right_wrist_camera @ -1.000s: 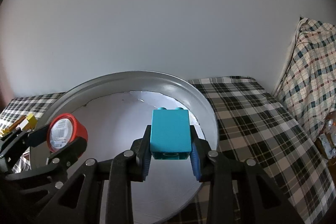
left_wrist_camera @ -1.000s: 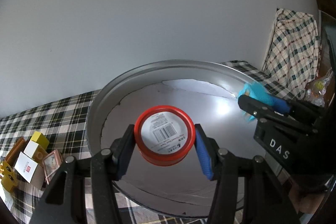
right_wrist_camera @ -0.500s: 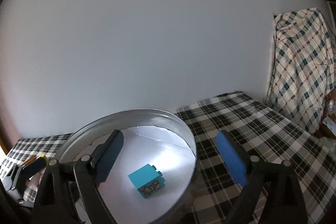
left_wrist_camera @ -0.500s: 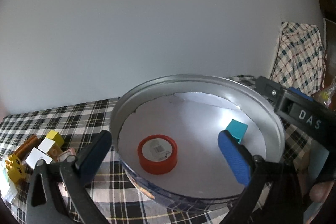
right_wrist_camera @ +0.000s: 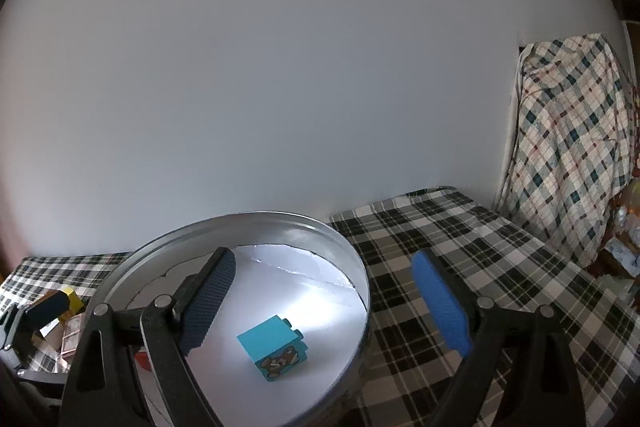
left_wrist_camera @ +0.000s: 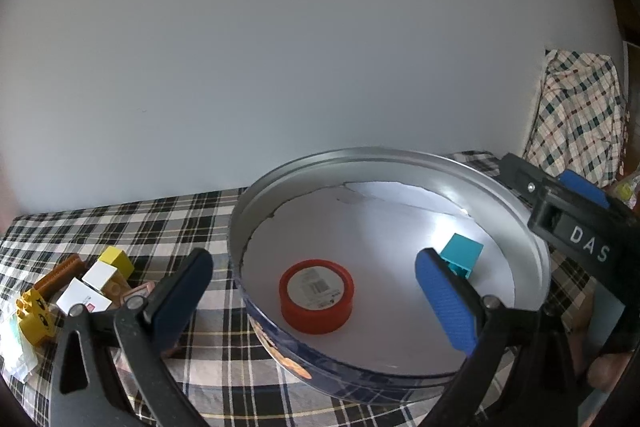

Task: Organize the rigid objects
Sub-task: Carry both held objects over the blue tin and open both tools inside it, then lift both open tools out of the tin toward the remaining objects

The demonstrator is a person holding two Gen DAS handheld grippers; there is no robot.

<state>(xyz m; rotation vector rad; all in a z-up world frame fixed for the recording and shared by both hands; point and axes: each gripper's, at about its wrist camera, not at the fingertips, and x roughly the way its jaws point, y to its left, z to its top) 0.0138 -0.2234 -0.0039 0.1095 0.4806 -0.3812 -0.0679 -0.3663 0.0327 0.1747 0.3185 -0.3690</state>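
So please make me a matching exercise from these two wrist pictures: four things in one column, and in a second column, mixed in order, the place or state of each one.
Things:
1. red round container
2. teal block
3. yellow block
4. left gripper

Places or states:
A. on the checked cloth, outside the tin
B. lying in the tin, bear picture on one side
C. open, holding nothing
D. flat in the tin, barcode label facing up

Pairs: 1-D, 2-B, 3-A, 4-C
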